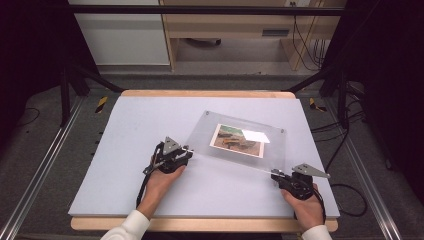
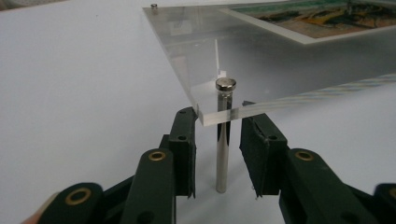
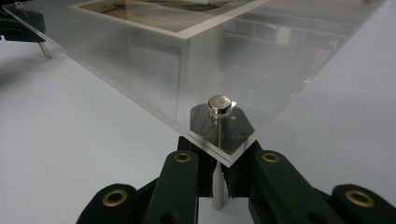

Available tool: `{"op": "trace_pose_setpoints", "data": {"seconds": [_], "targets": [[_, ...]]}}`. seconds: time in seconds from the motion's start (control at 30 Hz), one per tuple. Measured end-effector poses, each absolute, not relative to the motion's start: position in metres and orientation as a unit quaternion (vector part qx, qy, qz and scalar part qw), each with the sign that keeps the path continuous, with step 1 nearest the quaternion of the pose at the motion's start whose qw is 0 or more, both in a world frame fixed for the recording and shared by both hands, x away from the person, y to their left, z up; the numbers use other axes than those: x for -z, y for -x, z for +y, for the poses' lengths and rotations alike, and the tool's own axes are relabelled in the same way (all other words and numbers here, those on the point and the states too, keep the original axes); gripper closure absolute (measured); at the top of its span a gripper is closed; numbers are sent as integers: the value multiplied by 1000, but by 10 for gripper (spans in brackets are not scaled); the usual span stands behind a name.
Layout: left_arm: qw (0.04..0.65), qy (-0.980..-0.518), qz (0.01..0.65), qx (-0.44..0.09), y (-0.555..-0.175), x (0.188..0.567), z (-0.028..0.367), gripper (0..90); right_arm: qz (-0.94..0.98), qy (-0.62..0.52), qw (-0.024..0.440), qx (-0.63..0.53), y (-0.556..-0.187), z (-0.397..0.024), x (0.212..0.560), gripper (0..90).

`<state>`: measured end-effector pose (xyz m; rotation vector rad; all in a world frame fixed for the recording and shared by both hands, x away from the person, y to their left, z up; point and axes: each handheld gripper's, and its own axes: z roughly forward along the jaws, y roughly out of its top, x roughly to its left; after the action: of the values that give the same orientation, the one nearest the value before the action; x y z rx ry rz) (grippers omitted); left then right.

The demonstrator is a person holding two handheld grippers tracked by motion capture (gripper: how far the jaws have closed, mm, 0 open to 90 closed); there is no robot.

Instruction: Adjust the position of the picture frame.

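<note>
**Ana:** Under the near-left corner of the clear acrylic picture frame (image 2: 243,60), the slim upright steel standoff leg (image 2: 222,154) is standing between the two black pads of the left gripper (image 2: 217,154). Is it being pinched?

**Ben:** Not as far as I can see. In the left gripper view a gap is showing on each side of that leg, so the jaws are standing released around it, not clamping. The leg's long axis is running straight up and down, from the pale grey table mat (image 1: 130,150) to its round cap on top of the frame corner.

**Ana:** And at the frame's near-right corner?

**Ben:** The right gripper (image 3: 218,184) is sitting clenched on the matching steel leg (image 3: 217,189) there, its pads pressing either side of it just below the frame.

**Ana:** So where is the frame lying?

**Ben:** It is resting on its legs right of the mat's centre, turned askew, with the colour print (image 1: 238,139) sandwiched inside. Its near edge is stretching from one gripper to the other.

**Ana:** What is the coming move hanging on?

**Ben:** In my judgement, on the left pads meeting that upright leg squarely, since it is lying dead ahead and centred between them.
</note>
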<state>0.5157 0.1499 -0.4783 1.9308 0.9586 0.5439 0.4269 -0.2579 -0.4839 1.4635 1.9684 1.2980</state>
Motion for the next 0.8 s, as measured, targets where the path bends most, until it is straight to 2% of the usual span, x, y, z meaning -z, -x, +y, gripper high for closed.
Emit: {"op": "trace_pose_setpoints", "data": {"seconds": [0.33,0.57,0.8], "targets": [[463,-767,390,-214,-519,479,146,714,698,-518,183,-459,-427,-258,484,839],[468,-762,397,-208,-520,479,148,839,697,-518,182,-460,-427,-258,484,838],[476,-757,403,-196,-520,478,149,842,696,-520,179,-461,-427,-258,484,827]]}}
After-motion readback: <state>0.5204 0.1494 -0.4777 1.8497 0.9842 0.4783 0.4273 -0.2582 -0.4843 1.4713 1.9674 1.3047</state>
